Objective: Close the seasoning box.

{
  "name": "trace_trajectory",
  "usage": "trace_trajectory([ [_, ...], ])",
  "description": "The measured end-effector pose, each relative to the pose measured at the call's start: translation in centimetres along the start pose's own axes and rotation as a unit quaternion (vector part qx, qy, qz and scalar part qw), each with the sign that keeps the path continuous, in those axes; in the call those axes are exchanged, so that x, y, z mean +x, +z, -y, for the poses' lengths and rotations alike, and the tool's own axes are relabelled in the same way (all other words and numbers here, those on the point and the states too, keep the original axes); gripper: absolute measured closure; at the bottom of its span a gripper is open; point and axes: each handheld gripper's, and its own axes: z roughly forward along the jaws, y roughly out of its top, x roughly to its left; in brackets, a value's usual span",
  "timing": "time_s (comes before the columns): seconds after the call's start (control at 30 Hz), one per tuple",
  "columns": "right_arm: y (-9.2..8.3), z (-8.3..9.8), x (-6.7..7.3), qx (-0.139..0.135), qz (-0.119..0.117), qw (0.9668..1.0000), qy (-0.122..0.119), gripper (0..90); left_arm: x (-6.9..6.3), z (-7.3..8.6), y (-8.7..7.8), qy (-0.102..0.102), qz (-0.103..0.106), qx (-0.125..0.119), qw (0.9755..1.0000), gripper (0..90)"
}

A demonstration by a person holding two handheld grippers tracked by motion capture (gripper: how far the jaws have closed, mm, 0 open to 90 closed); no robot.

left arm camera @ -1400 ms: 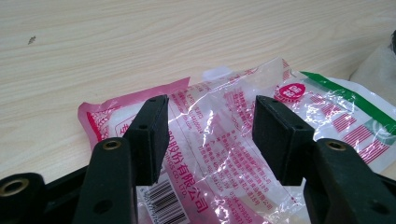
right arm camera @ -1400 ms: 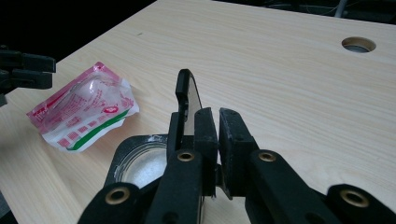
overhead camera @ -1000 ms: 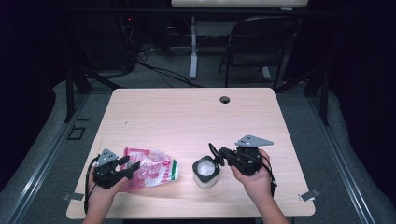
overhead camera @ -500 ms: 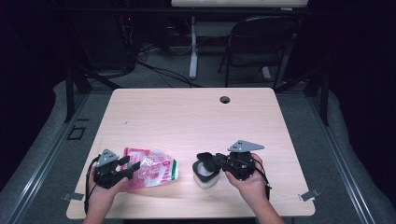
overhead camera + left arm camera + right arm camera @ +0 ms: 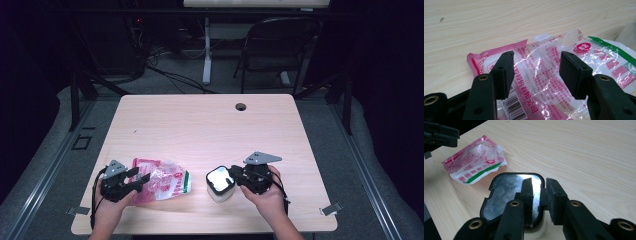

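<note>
Resting near the table's [image 5: 200, 120] front edge, a white container [image 5: 220, 192] with a black-rimmed, shiny lid [image 5: 506, 195] stood just beside a crinkled pink and clear plastic bag [image 5: 162, 180]. The right gripper [image 5: 235, 177] reached the container's lid from the right; its jaws had just been opening, and in the right gripper view they straddled the lid's near rim with a gap, one jaw over the lid and the other outside it. The left gripper [image 5: 140, 176] lay on the bag's left end, its jaws apart over the film without pinching it.
</note>
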Motion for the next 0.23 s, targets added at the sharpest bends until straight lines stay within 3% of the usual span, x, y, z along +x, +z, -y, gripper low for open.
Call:
trace_trajectory([
  [0.1,-0.18,0.11,-0.39,-0.008,-0.006,0.9999,0.014,63.3,0.03,0.06,0.07,-0.001,-0.001,0.001,1.0000,45.0],
  [0.23,-0.31,0.27,-0.87,-0.017,0.007,0.9996,0.021,56.1,0.12,0.07,0.12,-0.002,-0.003,0.002,1.0000,44.4],
])
